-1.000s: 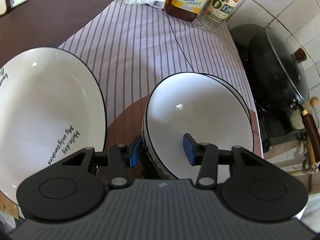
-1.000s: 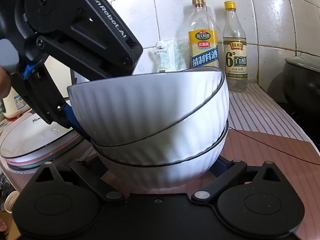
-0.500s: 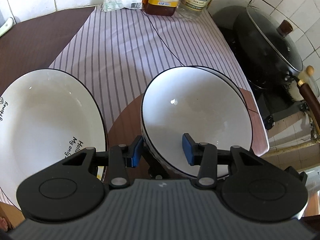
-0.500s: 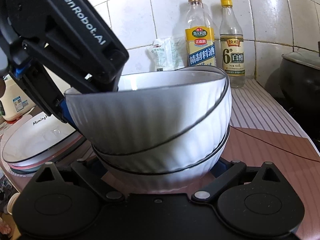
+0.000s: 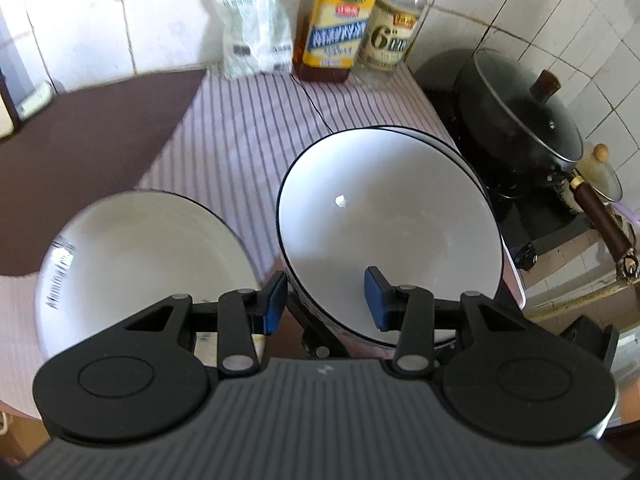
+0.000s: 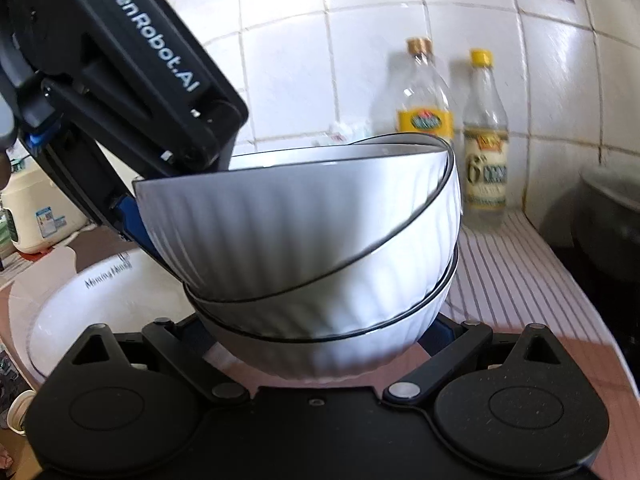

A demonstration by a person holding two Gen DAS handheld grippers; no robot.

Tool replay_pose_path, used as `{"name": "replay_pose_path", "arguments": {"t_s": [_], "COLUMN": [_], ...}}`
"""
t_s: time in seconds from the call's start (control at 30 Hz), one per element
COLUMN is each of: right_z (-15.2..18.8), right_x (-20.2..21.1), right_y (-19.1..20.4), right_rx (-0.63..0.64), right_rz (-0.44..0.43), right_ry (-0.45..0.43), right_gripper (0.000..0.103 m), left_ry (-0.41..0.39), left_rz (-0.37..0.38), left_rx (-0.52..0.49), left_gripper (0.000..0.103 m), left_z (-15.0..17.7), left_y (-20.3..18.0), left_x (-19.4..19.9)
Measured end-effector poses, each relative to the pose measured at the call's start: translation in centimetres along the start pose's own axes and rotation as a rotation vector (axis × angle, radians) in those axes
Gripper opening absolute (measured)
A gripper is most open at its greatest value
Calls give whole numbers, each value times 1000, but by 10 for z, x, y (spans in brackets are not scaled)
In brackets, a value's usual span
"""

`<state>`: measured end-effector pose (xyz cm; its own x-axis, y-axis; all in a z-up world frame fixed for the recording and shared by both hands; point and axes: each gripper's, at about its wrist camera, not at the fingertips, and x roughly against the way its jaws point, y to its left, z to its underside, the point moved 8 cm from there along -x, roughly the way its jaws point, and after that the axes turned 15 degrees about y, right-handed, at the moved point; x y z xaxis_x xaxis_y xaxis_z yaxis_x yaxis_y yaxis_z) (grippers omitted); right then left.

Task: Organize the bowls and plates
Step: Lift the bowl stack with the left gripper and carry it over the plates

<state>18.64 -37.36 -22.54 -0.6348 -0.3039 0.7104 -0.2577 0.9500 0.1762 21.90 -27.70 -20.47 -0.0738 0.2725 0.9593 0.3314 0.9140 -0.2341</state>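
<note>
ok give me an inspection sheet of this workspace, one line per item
surface: striped cloth over a brown counter.
job's things: three nested ribbed bowls, the top one tilted; a lettered white plate beside them.
clutter: two bottles and a packet at the wall.
grippers: left gripper has its jaws astride the top bowl's rim, grip not confirmed; right gripper has its jaws either side of the bottom bowl, pads hidden.
cables: thin dark cord across the cloth.
surroundings: tiled wall, lidded wok on a stove, a white appliance.
</note>
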Motion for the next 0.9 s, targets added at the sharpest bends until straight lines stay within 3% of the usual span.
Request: {"name": "replay_pose_path", "arguments": {"t_s": [0.17, 0.43, 0.67, 0.9], "right_z": [-24, -36, -29, -19], "right_x": [2, -15, -39, -60], "right_y": [33, 99, 133, 140], "right_rx": [50, 83, 98, 128], "right_rz": [-17, -115, -170, -146], "right_ry": [-18, 11, 60, 120], "right_gripper": [101, 101, 101, 101], "left_ry": [-3, 58, 106, 142], "left_rz": [-39, -113, -107, -95], "left_rx": [-23, 51, 115, 113], "left_gripper": [40, 40, 40, 41], "left_z": [8, 27, 41, 43], "left_y": [28, 89, 131, 143], "left_x": [31, 55, 45, 24]}}
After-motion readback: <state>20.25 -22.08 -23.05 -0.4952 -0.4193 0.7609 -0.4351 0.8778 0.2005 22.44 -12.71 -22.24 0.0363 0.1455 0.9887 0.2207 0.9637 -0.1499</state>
